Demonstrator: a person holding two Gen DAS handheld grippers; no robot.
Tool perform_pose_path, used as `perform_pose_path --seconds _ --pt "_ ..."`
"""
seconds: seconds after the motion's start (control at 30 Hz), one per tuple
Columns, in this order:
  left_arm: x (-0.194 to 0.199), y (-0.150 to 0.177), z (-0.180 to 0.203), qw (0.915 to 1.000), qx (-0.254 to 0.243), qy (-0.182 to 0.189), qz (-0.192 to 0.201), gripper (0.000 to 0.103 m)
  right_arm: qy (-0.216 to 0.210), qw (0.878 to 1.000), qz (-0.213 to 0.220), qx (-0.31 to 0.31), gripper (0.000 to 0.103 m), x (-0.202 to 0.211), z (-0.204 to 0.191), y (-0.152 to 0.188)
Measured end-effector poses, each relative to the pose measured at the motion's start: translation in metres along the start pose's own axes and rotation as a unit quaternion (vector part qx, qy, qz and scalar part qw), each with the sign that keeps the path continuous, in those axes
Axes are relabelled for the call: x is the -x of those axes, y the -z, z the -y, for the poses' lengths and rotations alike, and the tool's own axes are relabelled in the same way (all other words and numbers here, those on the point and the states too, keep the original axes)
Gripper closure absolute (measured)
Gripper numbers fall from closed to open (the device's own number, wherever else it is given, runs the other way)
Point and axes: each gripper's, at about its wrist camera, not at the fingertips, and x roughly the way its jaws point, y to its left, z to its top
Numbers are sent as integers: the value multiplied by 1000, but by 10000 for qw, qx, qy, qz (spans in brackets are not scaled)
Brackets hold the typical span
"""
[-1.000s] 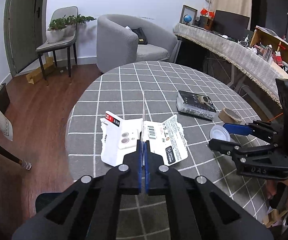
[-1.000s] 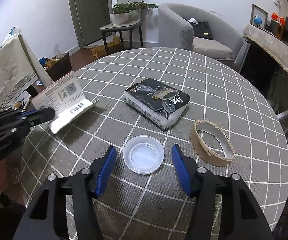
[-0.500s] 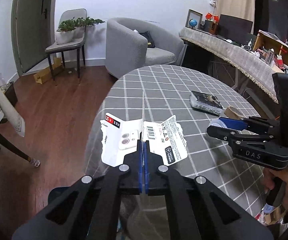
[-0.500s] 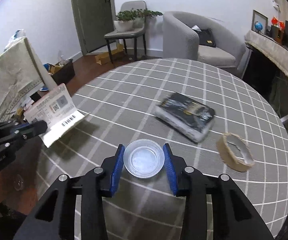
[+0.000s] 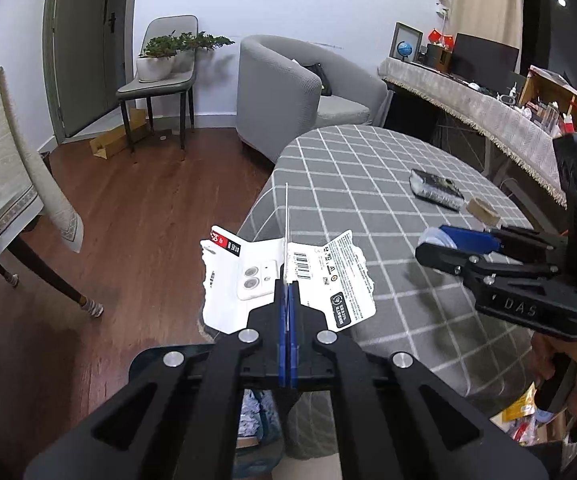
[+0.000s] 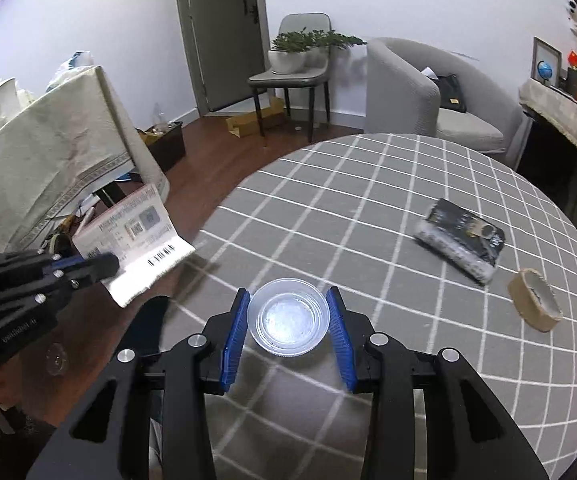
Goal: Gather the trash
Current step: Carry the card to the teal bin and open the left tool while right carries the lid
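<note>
Pinching a torn white package card [image 5: 288,276] between pads pressed flat together, the left gripper [image 5: 287,288] holds it in the air past the tabletop's [image 5: 352,168] near-left edge, over the wooden floor [image 5: 136,216]. The right gripper [image 6: 288,322] clamps a clear plastic lid [image 6: 288,317] by its rim, above the near edge. A black wrapped packet [image 6: 462,240] and a brown tape roll [image 6: 534,300] lie near the tabletop's right edge, just beside each other.
</note>
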Motion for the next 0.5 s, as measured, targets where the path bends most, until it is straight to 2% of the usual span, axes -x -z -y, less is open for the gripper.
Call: perform_pose_path --seconds 0.23,0.5 --pt "4 22 -18 9997 -77 -171 -173 101 -229 9997 46 100 63 2 -31 2" --pt "3 43 -56 9979 281 -282 -515 101 -495 9985 10 218 63 -5 -65 2"
